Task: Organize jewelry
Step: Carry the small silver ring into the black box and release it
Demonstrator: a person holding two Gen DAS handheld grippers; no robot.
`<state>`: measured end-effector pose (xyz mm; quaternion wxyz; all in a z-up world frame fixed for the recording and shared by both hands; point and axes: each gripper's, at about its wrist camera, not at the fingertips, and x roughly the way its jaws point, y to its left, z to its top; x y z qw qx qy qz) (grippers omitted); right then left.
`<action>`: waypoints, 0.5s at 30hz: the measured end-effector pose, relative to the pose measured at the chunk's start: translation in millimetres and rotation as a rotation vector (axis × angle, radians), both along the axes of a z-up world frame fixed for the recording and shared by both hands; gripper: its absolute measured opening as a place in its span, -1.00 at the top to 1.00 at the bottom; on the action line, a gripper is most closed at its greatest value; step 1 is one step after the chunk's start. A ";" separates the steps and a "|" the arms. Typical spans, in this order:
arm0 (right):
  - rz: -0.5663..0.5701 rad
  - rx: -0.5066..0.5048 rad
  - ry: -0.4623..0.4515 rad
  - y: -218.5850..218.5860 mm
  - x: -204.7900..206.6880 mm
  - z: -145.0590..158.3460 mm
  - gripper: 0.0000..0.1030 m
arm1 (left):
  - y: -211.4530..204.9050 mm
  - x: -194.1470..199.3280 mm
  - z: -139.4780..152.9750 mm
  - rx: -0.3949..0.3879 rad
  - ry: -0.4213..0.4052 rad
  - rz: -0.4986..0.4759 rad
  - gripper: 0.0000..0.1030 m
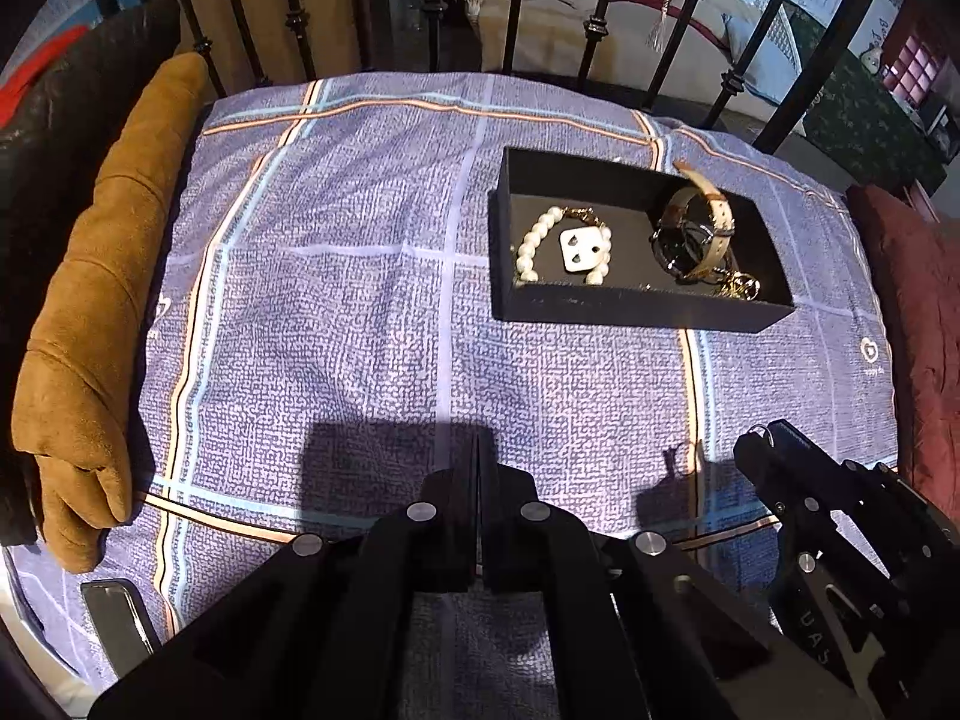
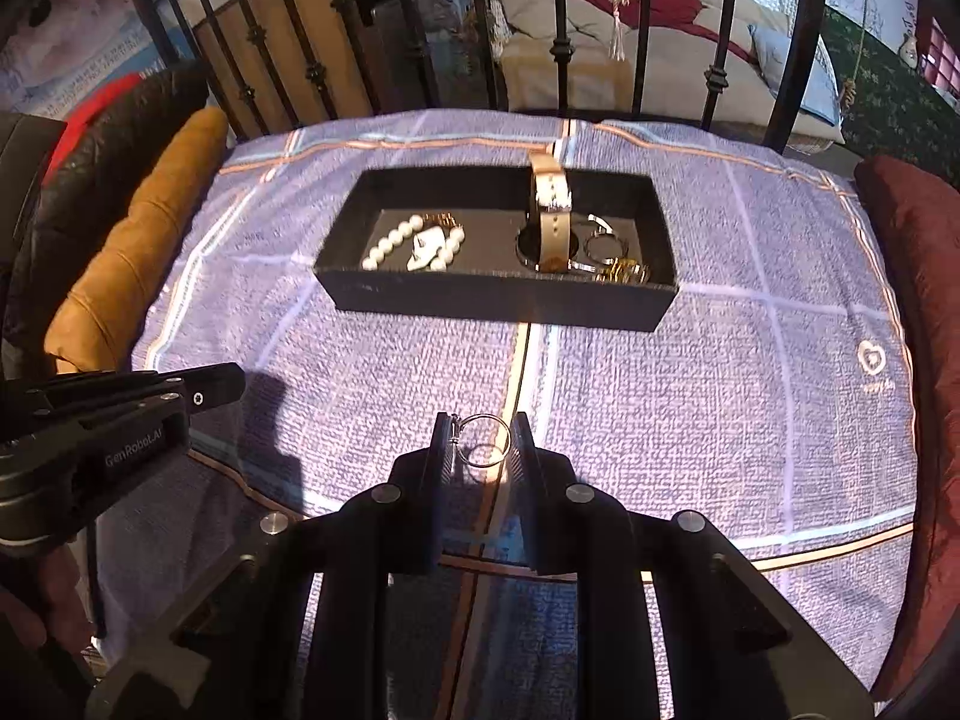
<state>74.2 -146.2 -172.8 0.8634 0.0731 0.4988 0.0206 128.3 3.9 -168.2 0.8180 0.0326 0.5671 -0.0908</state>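
A black open box point(image 1: 630, 309) point(image 2: 498, 300) sits on a purple checked pillow point(image 1: 360, 300) point(image 2: 720, 390). It holds a pearl bracelet point(image 1: 540, 240) point(image 2: 390, 240), a white earring card point(image 1: 579, 251) point(image 2: 423, 255), a watch with a beige strap point(image 1: 702, 228) point(image 2: 549, 210) and gold pieces point(image 1: 741, 287) point(image 2: 624, 270). My right gripper point(image 2: 480, 441) point(image 1: 759, 438) is shut on a thin silver ring point(image 2: 483, 439), held above the pillow in front of the box. My left gripper point(image 1: 477, 462) point(image 2: 234, 384) is shut and empty, to the left of the right one.
A tan suede cushion point(image 1: 102, 312) point(image 2: 132, 258) lies along the pillow's left side, a dark red cushion point(image 1: 924, 324) point(image 2: 912, 276) along its right. Black iron bed rails point(image 1: 516, 6) point(image 2: 558, 30) stand behind the pillow. A dark jacket point(image 1: 54, 138) lies at far left.
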 end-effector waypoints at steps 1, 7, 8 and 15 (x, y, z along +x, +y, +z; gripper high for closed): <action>-0.001 0.004 -0.008 -1.9 0.5 4.8 0.60 | -2.8 0.3 5.2 0.002 -0.008 0.000 1.00; 0.004 0.011 -0.055 -13.5 2.7 27.8 0.60 | -16.3 -7.0 23.4 -0.004 -0.045 -0.006 1.00; 0.008 0.010 -0.062 -15.4 1.9 30.6 0.60 | -19.3 -8.2 24.6 -0.001 -0.050 -0.006 1.00; 0.031 -0.003 -0.095 -25.7 5.9 42.4 0.60 | -33.8 -9.2 27.2 0.004 -0.054 -0.016 1.00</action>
